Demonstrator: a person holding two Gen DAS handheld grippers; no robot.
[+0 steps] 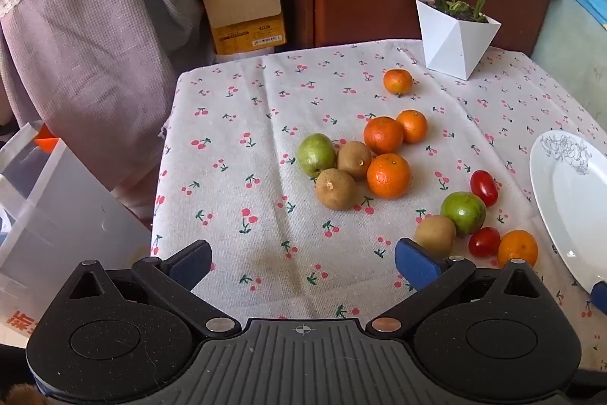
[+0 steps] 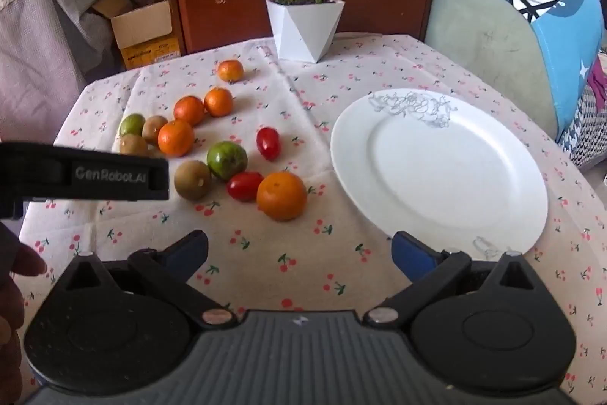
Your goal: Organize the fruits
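Left wrist view first: my left gripper [image 1: 303,266] is spread as wide as it goes, nothing between the blue pads [image 1: 415,266], just bare cherry-print tablecloth [image 1: 235,185] ahead, so plenty of room there. The cloth's left edge [image 1: 163,177] drops off toward a clear plastic bin [image 1: 57,207]. The fruits sit in two bunches: a middle cluster around a big orange [image 1: 389,175] with a green fruit [image 1: 316,154] on its left side, and a nearer bunch at right, a kiwi [image 1: 435,235] just beside my right pad, with a cherry tomato [image 1: 484,241] next to it. One lone orange [image 1: 397,81] lies near the white planter [image 1: 455,40]. The plate's rim [image 1: 546,200] shows at the right edge.

Right wrist view now: my right gripper [image 2: 299,255] is also fully spread and empty. The white plate [image 2: 440,169] is bare, its near rim just above my right pad. An orange [image 2: 281,195] sits left of it, open cloth between. The left gripper's body [image 2: 83,173] cuts in from the left.
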